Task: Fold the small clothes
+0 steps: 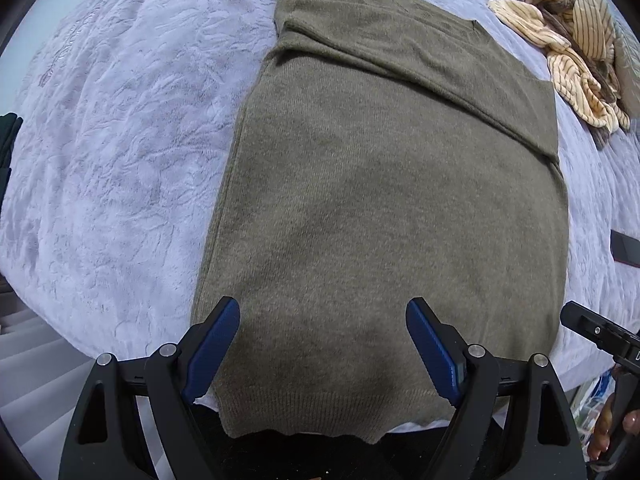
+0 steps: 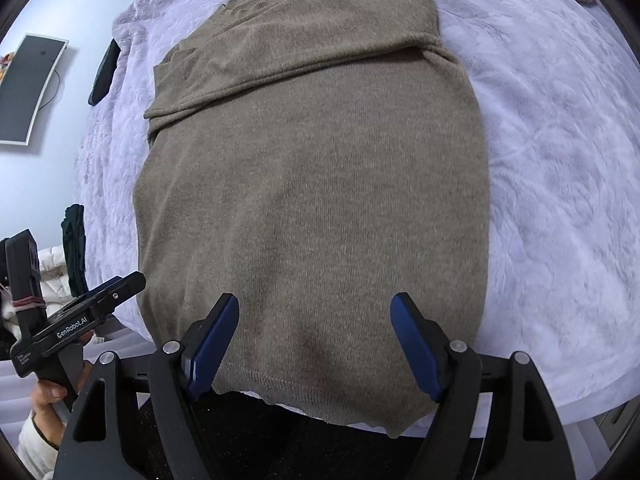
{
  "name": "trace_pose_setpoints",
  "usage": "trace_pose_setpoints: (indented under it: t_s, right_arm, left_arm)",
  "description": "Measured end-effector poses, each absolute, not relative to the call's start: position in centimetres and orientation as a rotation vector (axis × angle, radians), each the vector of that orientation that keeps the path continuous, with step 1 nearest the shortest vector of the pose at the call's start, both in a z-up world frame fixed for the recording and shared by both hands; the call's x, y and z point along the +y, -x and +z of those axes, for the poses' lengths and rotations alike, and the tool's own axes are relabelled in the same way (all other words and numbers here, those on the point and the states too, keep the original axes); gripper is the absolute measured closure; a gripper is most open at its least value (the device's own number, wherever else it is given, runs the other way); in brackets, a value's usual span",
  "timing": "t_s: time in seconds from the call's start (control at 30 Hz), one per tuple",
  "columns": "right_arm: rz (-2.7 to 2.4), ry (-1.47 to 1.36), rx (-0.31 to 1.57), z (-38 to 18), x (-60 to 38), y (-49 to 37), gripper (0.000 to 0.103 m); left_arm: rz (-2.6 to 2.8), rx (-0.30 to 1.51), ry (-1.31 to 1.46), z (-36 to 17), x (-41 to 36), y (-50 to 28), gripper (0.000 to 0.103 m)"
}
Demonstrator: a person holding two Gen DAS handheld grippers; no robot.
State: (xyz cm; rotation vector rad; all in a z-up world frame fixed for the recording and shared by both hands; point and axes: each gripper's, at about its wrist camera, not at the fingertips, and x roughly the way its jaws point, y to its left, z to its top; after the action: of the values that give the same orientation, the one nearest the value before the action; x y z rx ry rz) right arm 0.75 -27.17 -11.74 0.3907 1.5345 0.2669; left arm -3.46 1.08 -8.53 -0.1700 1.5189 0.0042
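An olive-brown knit sweater [image 1: 376,208] lies flat on the bed, spread over a pale lilac plush blanket [image 1: 112,152], its ribbed hem hanging just past the near edge and its neckline at the far end. Both sleeves are folded across the chest, forming a band over the upper part (the folds look tidy enough from here). The left hand-held gripper [image 1: 322,344] hovers over the hem with its blue pads spread wide, nothing between them. The right hand-held gripper [image 2: 314,340] hangs beside it, over the same hem, also spread wide and holding nothing. At the far right corner of the bed sits a crumpled cream striped garment [image 1: 568,40], well apart from the sweater. A dark framed panel [image 2: 28,88] hangs on the wall at the left.
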Motion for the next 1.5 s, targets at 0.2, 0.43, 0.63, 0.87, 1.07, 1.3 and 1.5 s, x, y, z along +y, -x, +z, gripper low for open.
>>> trace_pose_setpoints:
  t_s: [0.2, 0.43, 0.63, 0.87, 1.07, 1.3, 1.5]
  right_arm:
    - [0.207, -0.432, 1.56, -12.8, -26.5, 3.1, 0.021]
    - [0.161, -0.446, 1.566, -13.5, -26.3, 6.6, 0.021]
    - [0.108, -0.505, 1.554, -14.0, -27.9, 8.4, 0.021]
    - [0.03, -0.565, 1.556, -15.9, -30.5, 9.9, 0.021]
    - [-0.035, -0.591, 1.532, -17.8, -33.0, 10.7, 0.019]
    - [0.088, -0.772, 1.503, -19.9, -34.7, 11.1, 0.017]
    - [0.27, -0.923, 1.48, -19.8, -34.3, 10.1, 0.017]
  left_arm:
    - [-0.021, 1.54, 0.151, -9.9, 3.0, 6.2, 0.017]
    - [-0.071, 1.564, 0.195, -10.9, 5.8, 9.1, 0.017]
    - [-0.147, 1.553, 0.213, -10.9, 7.3, 10.1, 0.017]
    - [-0.264, 1.604, 0.193, -12.4, 6.9, 11.6, 0.017]
    - [-0.336, 1.611, 0.247, -13.7, 7.1, 12.1, 0.017]
    - [-0.387, 1.599, 0.326, -14.9, 6.9, 11.2, 0.017]
    - [-0.468, 1.566, 0.463, -14.1, 7.7, 11.4, 0.017]
